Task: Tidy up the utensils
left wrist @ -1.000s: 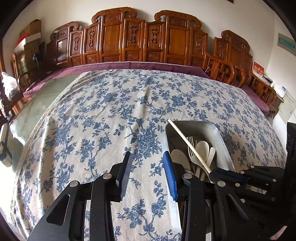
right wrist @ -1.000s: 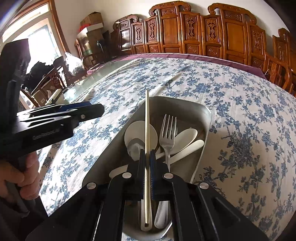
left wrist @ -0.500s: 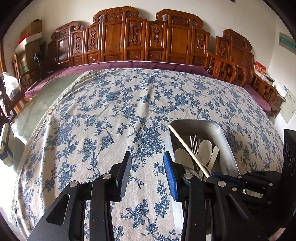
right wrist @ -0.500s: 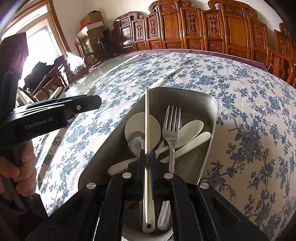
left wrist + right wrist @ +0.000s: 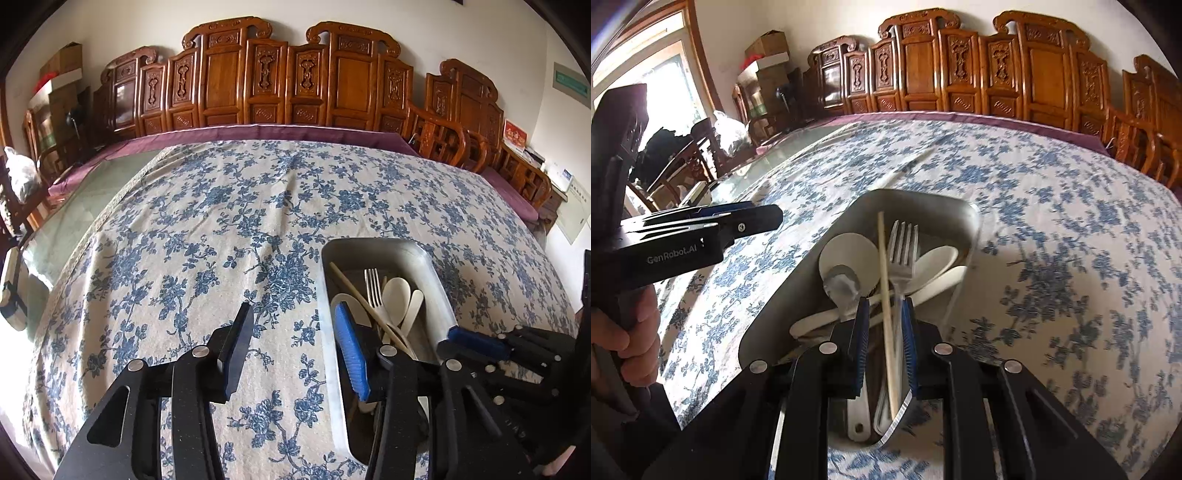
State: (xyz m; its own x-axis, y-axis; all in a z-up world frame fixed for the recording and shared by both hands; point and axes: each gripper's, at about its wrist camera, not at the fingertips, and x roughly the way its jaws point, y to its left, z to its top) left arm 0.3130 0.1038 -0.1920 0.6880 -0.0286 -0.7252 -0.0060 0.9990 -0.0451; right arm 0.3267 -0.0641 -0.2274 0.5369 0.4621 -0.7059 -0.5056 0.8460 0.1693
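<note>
So, left wrist view first: the left gripper (image 5: 291, 339) hangs over the flowered tablecloth (image 5: 229, 221) with its tongs spread wide and nothing between them, and they've just been opening further. Its right-hand blue pad sits over the near left edge of the metal tray (image 5: 436, 280). Inside the tray there's a pale chopstick (image 5: 354, 291) lying on a slant, a fork (image 5: 373, 291) and a couple of white spoons (image 5: 396, 295). At the right edge, the right gripper (image 5: 476, 341) pokes in just near the tray's right rim. Carved wooden chairs (image 5: 288, 81) line the far side of the table.

Right wrist view: the right gripper (image 5: 884, 339) is over the near end of the tray (image 5: 971, 225), tongs parted a little and just been opening. The chopstick (image 5: 886, 295) runs up between the pads but leans loose in the gap, so nothing is pinched. Just left of it are a metal spoon (image 5: 842, 286) and a round white spoon (image 5: 846, 247); the fork (image 5: 904, 254) is just right. Over on the left, a hand (image 5: 639, 336) holds the left gripper (image 5: 753, 218).
</note>
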